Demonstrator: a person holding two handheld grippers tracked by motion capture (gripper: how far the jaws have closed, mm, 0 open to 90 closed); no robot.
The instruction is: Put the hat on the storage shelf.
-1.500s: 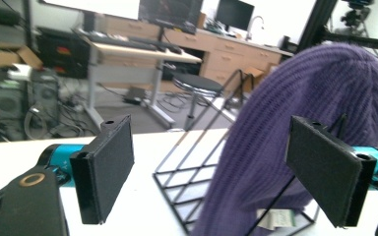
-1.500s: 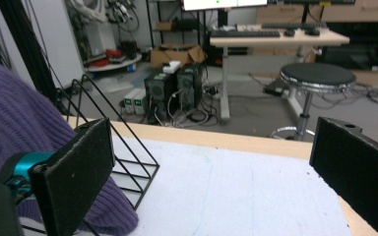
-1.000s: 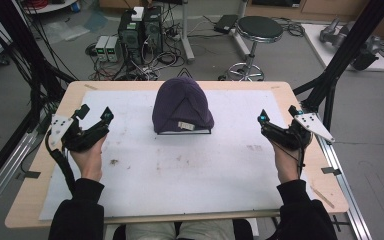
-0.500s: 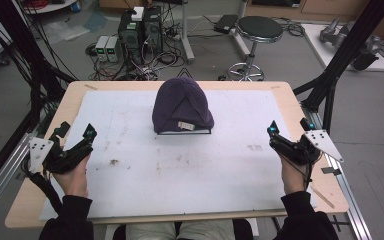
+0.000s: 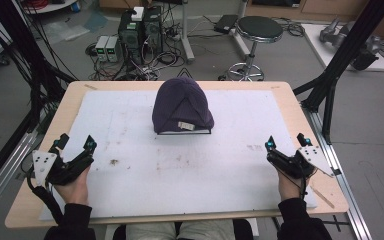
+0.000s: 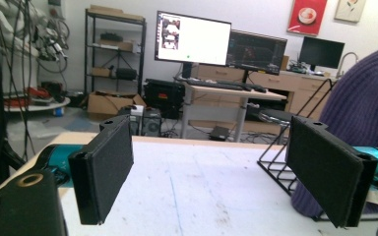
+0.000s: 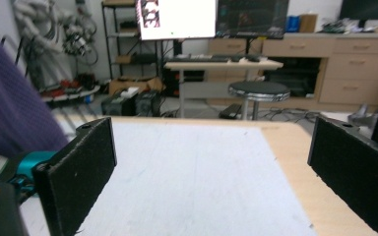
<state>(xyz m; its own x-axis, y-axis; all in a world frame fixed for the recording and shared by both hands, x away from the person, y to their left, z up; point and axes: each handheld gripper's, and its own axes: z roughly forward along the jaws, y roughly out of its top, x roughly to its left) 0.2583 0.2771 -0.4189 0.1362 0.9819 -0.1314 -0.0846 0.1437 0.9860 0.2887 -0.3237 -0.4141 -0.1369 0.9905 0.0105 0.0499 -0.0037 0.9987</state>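
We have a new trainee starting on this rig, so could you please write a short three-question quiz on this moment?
1. True or false: both grippers are open with nothing between their jaws.
2. What does the purple beanie sit on? A) a black wire rack B) a plate C) a cardboard box
3. Fill in the missing word: the table is covered by a ____ sheet.

Key
1. True: the left gripper and the right gripper rest wide open near the table's side edges, well apart from the beanie.
2. A: the wire rack shows under it in the left gripper view.
3. White.
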